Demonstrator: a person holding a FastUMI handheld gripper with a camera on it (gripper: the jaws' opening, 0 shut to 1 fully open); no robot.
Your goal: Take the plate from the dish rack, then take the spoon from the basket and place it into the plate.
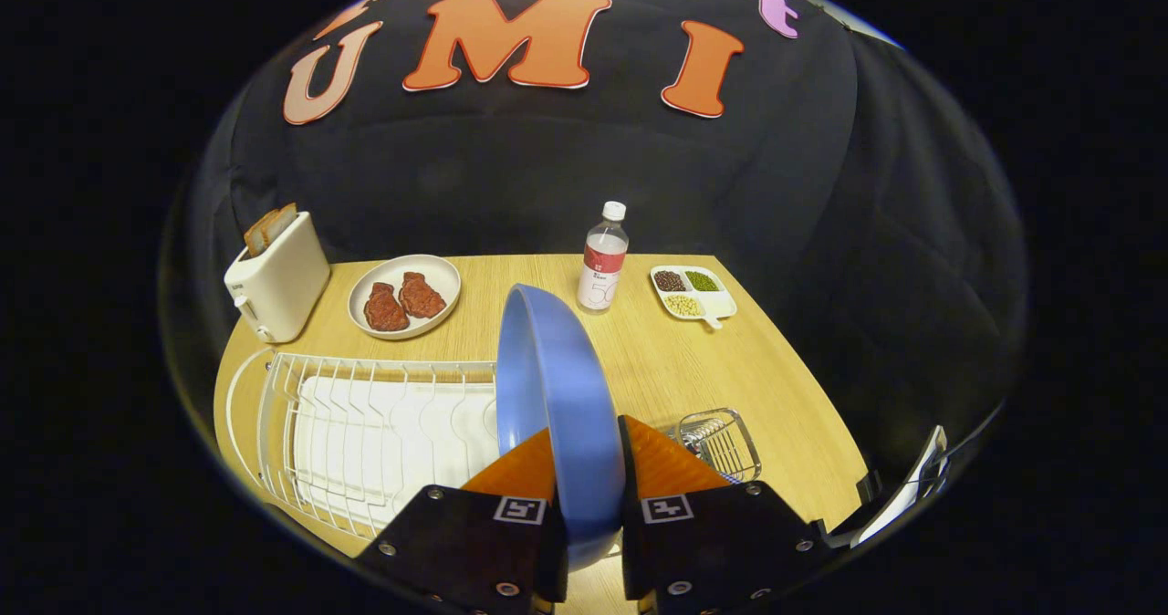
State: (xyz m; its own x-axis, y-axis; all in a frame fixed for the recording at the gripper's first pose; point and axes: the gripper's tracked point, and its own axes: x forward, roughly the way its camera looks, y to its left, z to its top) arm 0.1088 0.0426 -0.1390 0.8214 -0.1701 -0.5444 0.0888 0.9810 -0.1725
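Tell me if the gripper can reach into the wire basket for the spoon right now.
Probably not: the gripper is shut on the blue plate, held on edge between its fingers. The wire basket sits just right of them.

The gripper (589, 469) comprises two finger assemblies, each mounted on a black, angular carrier block. Each block carries one square black-and-white fiducial marker on its upper inner corner, facing the camera. Round silver screw heads are set along the block edges, at the upper corners and near the lower inner edges. The fingers (522, 469) are wedge-shaped, widening toward the blocks, with a finely textured surface. A narrow vertical gap separates the two blocks
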